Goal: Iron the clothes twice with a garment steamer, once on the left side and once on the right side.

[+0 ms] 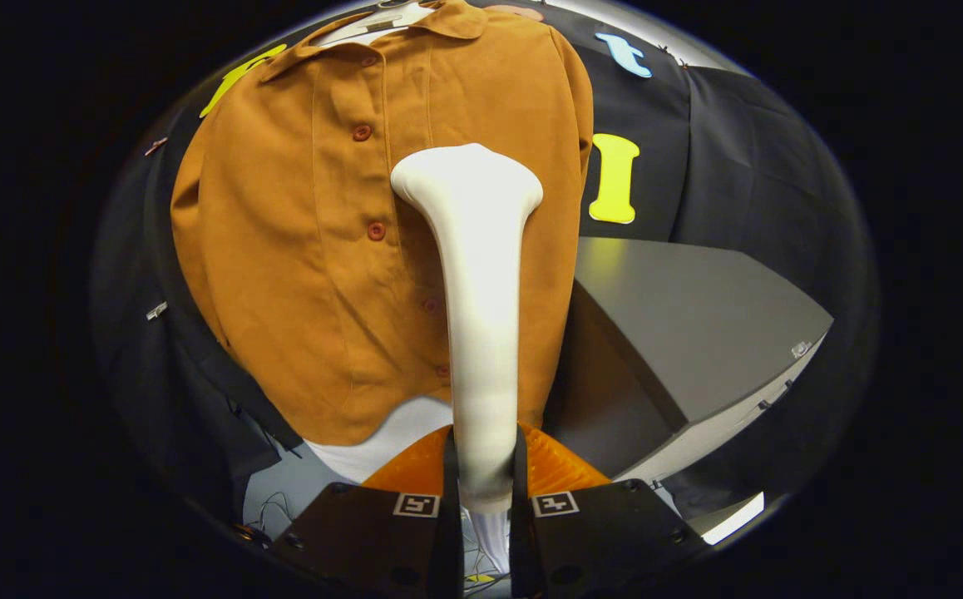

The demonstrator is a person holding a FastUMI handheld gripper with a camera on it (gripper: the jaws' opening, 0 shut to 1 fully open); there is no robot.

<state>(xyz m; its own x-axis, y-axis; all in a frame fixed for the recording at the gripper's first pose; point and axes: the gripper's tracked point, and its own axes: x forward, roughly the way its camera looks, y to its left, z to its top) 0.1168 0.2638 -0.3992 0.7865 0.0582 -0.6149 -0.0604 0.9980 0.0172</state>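
While seemingly shirt-pressed (348,233), claw-clamped (482,491) steamer (477,274).

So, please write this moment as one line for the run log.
gripper: shut on steamer | steamer head: on shirt, right of the button row | shirt: hanging, buttoned | grey table: beside the shirt

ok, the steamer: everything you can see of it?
The steamer is white, smooth, plastic-looking: a slim handle widening into a flat flared head. It stands upright between the gripper fingers, both pressing its handle. Its head lies over the hanging brown shirt, just right of the button row; actual contact can't be told.
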